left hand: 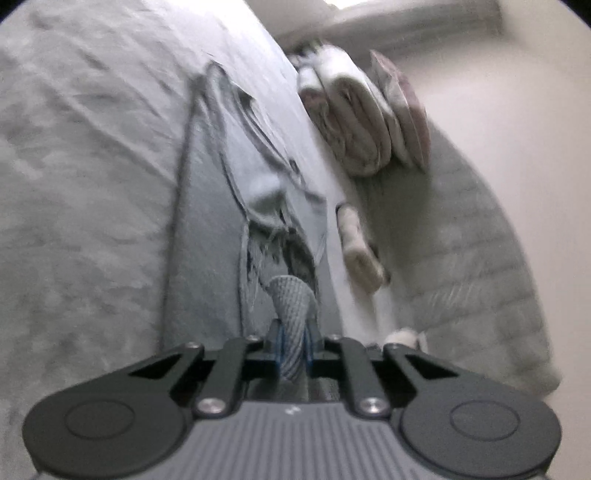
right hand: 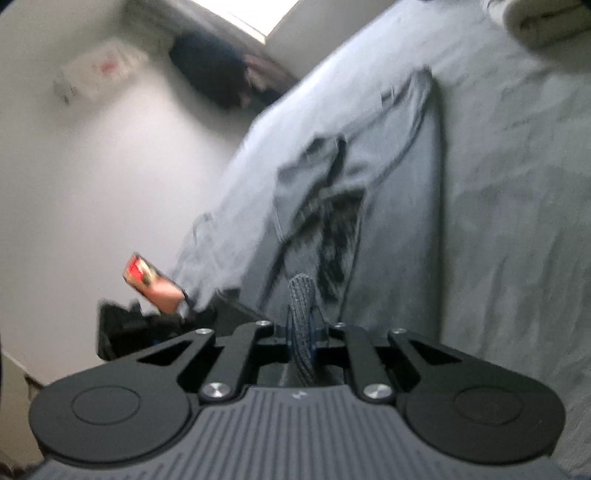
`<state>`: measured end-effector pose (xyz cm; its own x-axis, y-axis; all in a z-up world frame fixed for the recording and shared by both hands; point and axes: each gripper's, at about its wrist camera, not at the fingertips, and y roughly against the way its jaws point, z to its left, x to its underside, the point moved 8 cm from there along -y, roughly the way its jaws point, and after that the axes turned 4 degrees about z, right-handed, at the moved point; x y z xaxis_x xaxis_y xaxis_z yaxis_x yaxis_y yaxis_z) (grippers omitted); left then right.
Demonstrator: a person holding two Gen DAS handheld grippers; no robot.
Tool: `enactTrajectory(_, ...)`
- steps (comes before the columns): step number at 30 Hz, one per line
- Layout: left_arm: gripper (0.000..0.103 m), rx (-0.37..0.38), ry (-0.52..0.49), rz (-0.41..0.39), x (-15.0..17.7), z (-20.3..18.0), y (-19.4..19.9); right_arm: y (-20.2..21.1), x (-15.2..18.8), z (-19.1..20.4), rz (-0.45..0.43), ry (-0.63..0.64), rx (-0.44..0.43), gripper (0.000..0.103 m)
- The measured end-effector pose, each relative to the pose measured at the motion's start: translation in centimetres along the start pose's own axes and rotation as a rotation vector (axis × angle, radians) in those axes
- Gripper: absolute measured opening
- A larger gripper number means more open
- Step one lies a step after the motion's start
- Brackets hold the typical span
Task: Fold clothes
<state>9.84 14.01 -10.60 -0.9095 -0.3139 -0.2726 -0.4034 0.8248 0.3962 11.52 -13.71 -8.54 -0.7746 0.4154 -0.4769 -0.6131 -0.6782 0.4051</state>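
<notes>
A grey bedsheet (left hand: 92, 184) fills the frame's left. Jeans (left hand: 207, 229) run up its centre, seemingly doubled lengthwise; further folds remain. Folded towels (left hand: 354, 122) sit upper right. The left gripper (left hand: 293, 332) and right gripper (right hand: 301, 332) each pinch denim, fingers nearly closed.

A home bedroom: a bed (left hand: 92, 184) under a rumpled grey sheet, folded blankets (left hand: 354, 122) stacked at one o'clock, plain white walls (right hand: 92, 177) and a window (right hand: 247, 14) at twelve.
</notes>
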Motion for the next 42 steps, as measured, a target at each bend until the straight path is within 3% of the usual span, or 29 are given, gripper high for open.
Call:
enactTrajectory(5, 0.011, -0.08, 0.114, -0.028, -0.5, 2.6, 0.1, 0.4, -0.8, -2.5, -0.047, -0.075, 0.068, 0.012)
enactTrajectory(7, 0.011, -0.118, 0.129, -0.016, -0.4, 3.2, -0.4, -0.4, -0.5, -3.8, -0.02, -0.1, 0.125, 0.012)
enactTrajectory(10, 0.026, -0.094, 0.144, -0.015, -0.6, 3.0, -0.7, -1.3, 0.0, -4.9, 0.013, -0.133, 0.14, 0.016)
enactTrajectory(12, 0.039, -0.064, 0.156, -0.018, -0.8, 2.7, -0.8, -1.3, -0.2, -4.9, 0.019, -0.154, 0.122, 0.022)
enactTrajectory(14, 0.04, -0.065, 0.15, -0.022, -1.0, 2.5, -1.0, -1.1, -0.4, -4.7, 0.017, -0.18, 0.076, 0.047)
enactTrajectory(16, 0.04, -0.075, 0.135, -0.018, -1.1, 2.2, -1.4, -1.0, -0.6, -4.6, 0.015, -0.206, 0.042, 0.049)
enactTrajectory(19, 0.037, -0.092, 0.103, 0.002, -1.4, 1.8, -2.0, -1.7, -0.6, -4.5, 0.029, -0.19, 0.055, 0.048)
enactTrajectory(20, 0.035, -0.103, 0.09, 0.012, -1.5, 1.7, -2.1, -2.1, -0.6, -4.4, 0.037, -0.182, 0.059, 0.043)
enactTrajectory(21, 0.026, -0.113, 0.078, 0.021, -1.6, 1.6, -2.1, -2.4, -0.6, -4.3, 0.046, -0.174, 0.064, 0.039)
enactTrajectory(23, 0.011, -0.114, 0.062, 0.036, -1.7, 1.5, -2.1, -2.8, -0.6, -4.2, 0.064, -0.156, 0.075, 0.019)
enactTrajectory(25, 0.01, -0.104, 0.053, 0.039, -2.0, 1.5, -1.9, -2.7, -0.7, -4.2, 0.061, -0.149, 0.078, 0.015)
enactTrajectory(29, 0.009, -0.033, 0.087, 0.033, -2.9, 1.4, -2.0, -2.4, -2.0, -3.9, 0.034, -0.163, 0.038, 0.013)
enactTrajectory(35, 0.009, 0.076, 0.257, 0.009, -4.3, 2.7, -2.9, -2.7, -4.4, -4.0, -0.025, -0.198, -0.027, 0.013)
enactTrajectory(42, 0.009, 0.097, 0.271, -0.007, -6.1, 2.6, -4.0, -3.2, -6.5, -4.4, -0.075, -0.218, -0.058, 0.013)
